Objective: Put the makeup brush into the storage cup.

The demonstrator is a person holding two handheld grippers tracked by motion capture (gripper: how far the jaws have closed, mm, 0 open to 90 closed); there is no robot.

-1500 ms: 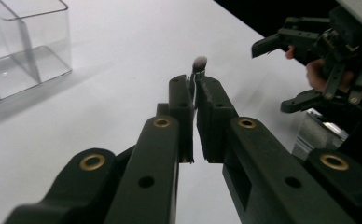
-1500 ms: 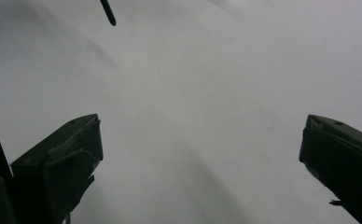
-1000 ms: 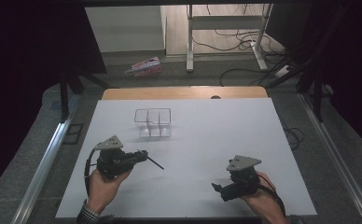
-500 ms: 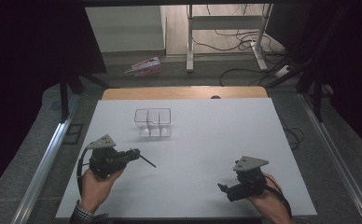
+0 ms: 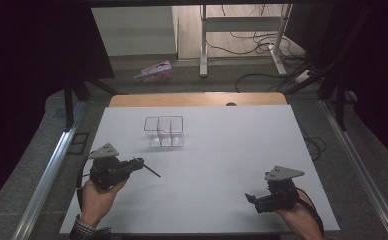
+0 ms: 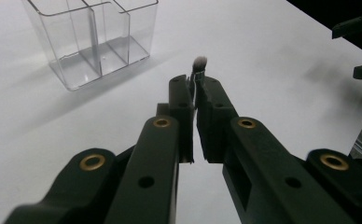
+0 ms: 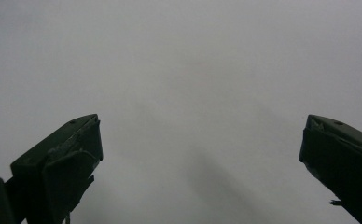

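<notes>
L gripper clamped on thin brush, bristles fwd, near clear organizer. R gripper wide, empty. Risk: narrow pinch, brush may pivot, miss compartment.

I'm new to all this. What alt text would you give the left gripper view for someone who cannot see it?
The left gripper is shut on a small makeup brush, whose pale bristle tip pokes out beyond the two black jaws. Past it, on the white table, stands an empty clear plastic organizer with several compartments.
</notes>
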